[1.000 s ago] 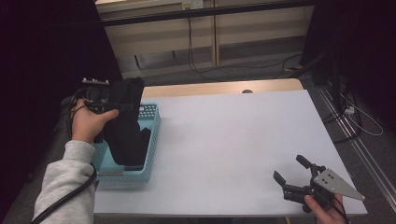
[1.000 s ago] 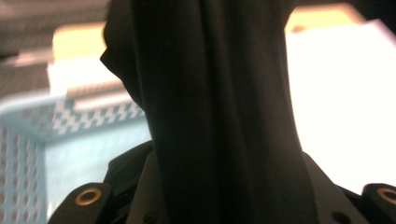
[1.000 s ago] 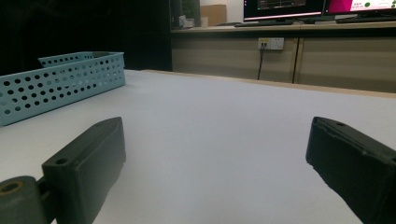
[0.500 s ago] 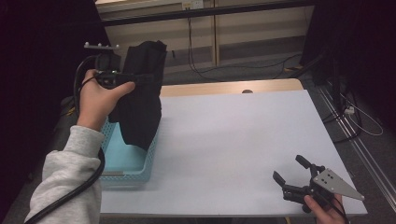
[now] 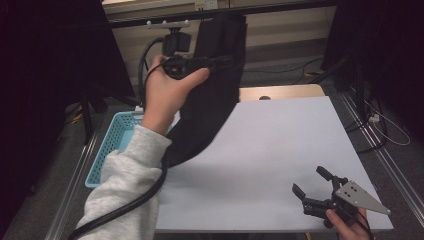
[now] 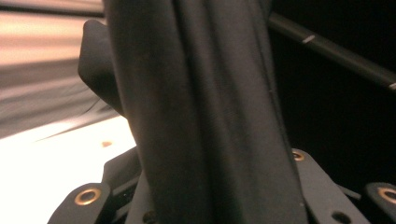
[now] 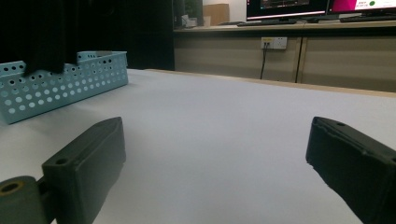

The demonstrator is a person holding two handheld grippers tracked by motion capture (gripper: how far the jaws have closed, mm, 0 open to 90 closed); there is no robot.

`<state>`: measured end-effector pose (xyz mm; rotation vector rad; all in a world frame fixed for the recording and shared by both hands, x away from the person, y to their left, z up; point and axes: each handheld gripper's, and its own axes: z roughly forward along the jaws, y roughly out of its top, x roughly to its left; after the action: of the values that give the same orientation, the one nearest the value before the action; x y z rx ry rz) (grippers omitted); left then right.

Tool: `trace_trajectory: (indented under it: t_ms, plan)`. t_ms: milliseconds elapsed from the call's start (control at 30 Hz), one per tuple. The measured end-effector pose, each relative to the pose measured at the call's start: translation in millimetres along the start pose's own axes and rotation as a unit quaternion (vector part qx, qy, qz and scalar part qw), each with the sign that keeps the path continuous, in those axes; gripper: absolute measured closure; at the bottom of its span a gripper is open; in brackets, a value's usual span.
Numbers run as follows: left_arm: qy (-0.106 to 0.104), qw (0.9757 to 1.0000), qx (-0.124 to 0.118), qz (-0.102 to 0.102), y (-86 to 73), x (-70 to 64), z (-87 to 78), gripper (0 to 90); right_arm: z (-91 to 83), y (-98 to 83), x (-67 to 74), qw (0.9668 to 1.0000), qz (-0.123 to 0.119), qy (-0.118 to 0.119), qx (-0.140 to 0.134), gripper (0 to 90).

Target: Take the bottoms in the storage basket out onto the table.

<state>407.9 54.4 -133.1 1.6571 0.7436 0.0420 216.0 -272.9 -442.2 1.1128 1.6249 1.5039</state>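
Note:
A black garment [image 5: 212, 105] hangs from my left gripper [image 5: 227, 61], which is shut on its upper edge and held high over the table's far left. In the left gripper view the bunched dark cloth [image 6: 205, 116] runs up between the jaws and hides the fingertips. The cloth's lower end trails down toward the light blue basket [image 5: 107, 145] at the left edge of the white table [image 5: 280, 145]. My right gripper [image 5: 311, 183] rests low at the table's near right corner, jaws wide apart. In the right gripper view [image 7: 215, 163] nothing lies between them.
The perforated blue basket [image 7: 56, 84] stands at the table's left side. A black frame bar crosses behind the raised gripper. Cables and metal rails run along the floor to the right of the table. Monitors [image 7: 322, 7] stand on a bench beyond it.
My left hand has risen and moved right, lifting the black garment out of the basket until it hangs above the table edge. The right gripper has stayed where it was.

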Motion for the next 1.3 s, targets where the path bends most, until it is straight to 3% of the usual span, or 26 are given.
trace_trajectory:
  t_ms: [33, 67, 100, 133, 167, 200, 233, 267, 333, 367, 400, 433, 633, 667, 700, 767, 800, 833, 900, 1100, 1200, 1267, 1300]
  plan:
    - [-0.010, 0.9999, -0.012, 0.003, 1.4, -7.7, 4.7, 70.8, -0.6, 0.2, -0.4, 1.0000, 0.000, -0.001, -0.002, 4.5]
    - [-0.013, 0.9994, -0.022, 0.023, 0.5, -19.8, 12.4, 70.5, -0.7, 0.2, -0.3, 1.0000, 0.000, -0.001, -0.003, 4.5]
    - [-0.013, 0.9994, -0.022, 0.023, 0.5, -19.8, 12.4, 70.1, -1.3, 0.4, -0.3, 1.0000, -0.001, -0.002, -0.001, 4.5]
    - [0.000, 0.9987, -0.014, 0.049, -2.9, -24.3, 17.5, 69.5, -1.6, 0.2, 0.0, 1.0000, -0.002, -0.001, -0.002, 4.5]
    - [0.009, 0.9986, 0.001, 0.052, -14.1, -20.5, 26.7, 69.3, -2.5, 0.4, 0.1, 1.0000, -0.002, -0.001, -0.001, 4.5]
    - [0.005, 0.9992, 0.004, 0.038, -22.1, -13.9, 30.8, 69.2, -2.9, 0.4, 0.2, 1.0000, -0.004, -0.001, -0.002, 4.5]
    - [0.005, 0.9992, 0.004, 0.038, -22.1, -13.9, 30.8, 69.0, -3.7, 0.4, 0.0, 1.0000, -0.004, -0.002, -0.002, 4.5]
    - [0.010, 0.9996, 0.017, 0.021, -42.1, 3.3, 38.1, 68.8, -4.4, 0.4, 0.0, 1.0000, -0.002, -0.002, -0.001, 4.5]
    - [0.020, 0.9991, 0.035, 0.015, -67.1, 21.8, 44.4, 68.0, -5.5, 0.5, -0.5, 1.0000, -0.001, -0.003, -0.001, 4.5]
    - [0.020, 0.9991, 0.035, 0.015, -67.1, 21.8, 44.4, 67.8, -5.5, 0.5, -0.5, 1.0000, -0.001, -0.003, -0.001, 4.5]
    - [0.027, 0.9978, 0.059, 0.008, -95.1, 39.5, 49.6, 67.6, -5.9, 0.6, -0.5, 1.0000, -0.001, -0.004, -0.001, 4.5]
    - [0.027, 0.9978, 0.059, 0.008, -95.1, 39.5, 49.6, 67.3, -5.9, 0.6, -0.5, 1.0000, -0.001, -0.004, -0.001, 4.5]
    - [0.038, 0.9899, 0.135, 0.022, -182.3, 72.5, 50.5, 66.3, -1.9, 0.6, 1.7, 0.9999, -0.011, 0.000, 0.005, 4.5]
    - [0.039, 0.9884, 0.144, 0.026, -206.4, 77.9, 45.5, 66.9, -1.0, 0.6, 2.2, 0.9999, -0.013, 0.001, 0.007, 4.5]
    - [0.039, 0.9884, 0.144, 0.026, -206.4, 77.9, 45.5, 66.7, -1.0, 0.6, 2.2, 0.9999, -0.013, 0.001, 0.007, 4.5]
    - [0.031, 0.9897, 0.139, 0.011, -225.5, 82.1, 39.0, 66.4, 0.5, 0.3, 3.1, 0.9998, -0.016, 0.002, 0.011, 4.5]
    - [0.033, 0.9893, 0.142, 0.014, -233.2, 83.7, 36.0, 64.6, 1.1, 0.4, 3.7, 0.9998, -0.015, 0.004, 0.015, 4.5]
    - [0.039, 0.9870, 0.150, 0.043, -246.0, 86.1, 30.4, 56.3, 3.1, 0.5, 4.9, 0.9996, -0.019, 0.004, 0.020, 4.5]
    - [0.044, 0.9857, 0.156, 0.048, -253.3, 88.4, 22.9, 48.9, 5.6, 0.3, 6.6, 0.9993, -0.021, 0.006, 0.032, 4.5]
    - [0.062, 0.9860, 0.148, 0.045, -261.7, 90.8, -2.0, 30.1, 14.2, 3.0, 14.7, 0.9980, -0.032, 0.015, 0.052, 3.1]
    - [0.076, 0.9821, 0.161, 0.062, -265.6, 88.5, -10.6, 29.6, 21.1, 5.4, 19.7, 0.9971, -0.037, 0.018, 0.064, 3.1]
    - [0.084, 0.9774, 0.181, 0.071, -264.2, 88.2, -12.2, 27.0, 26.8, 7.1, 22.1, 0.9966, -0.036, 0.019, 0.071, 3.0]
    - [0.087, 0.9773, 0.181, 0.069, -263.4, 88.6, -13.7, 24.8, 32.9, 8.6, 25.3, 0.9960, -0.036, 0.018, 0.079, 3.1]
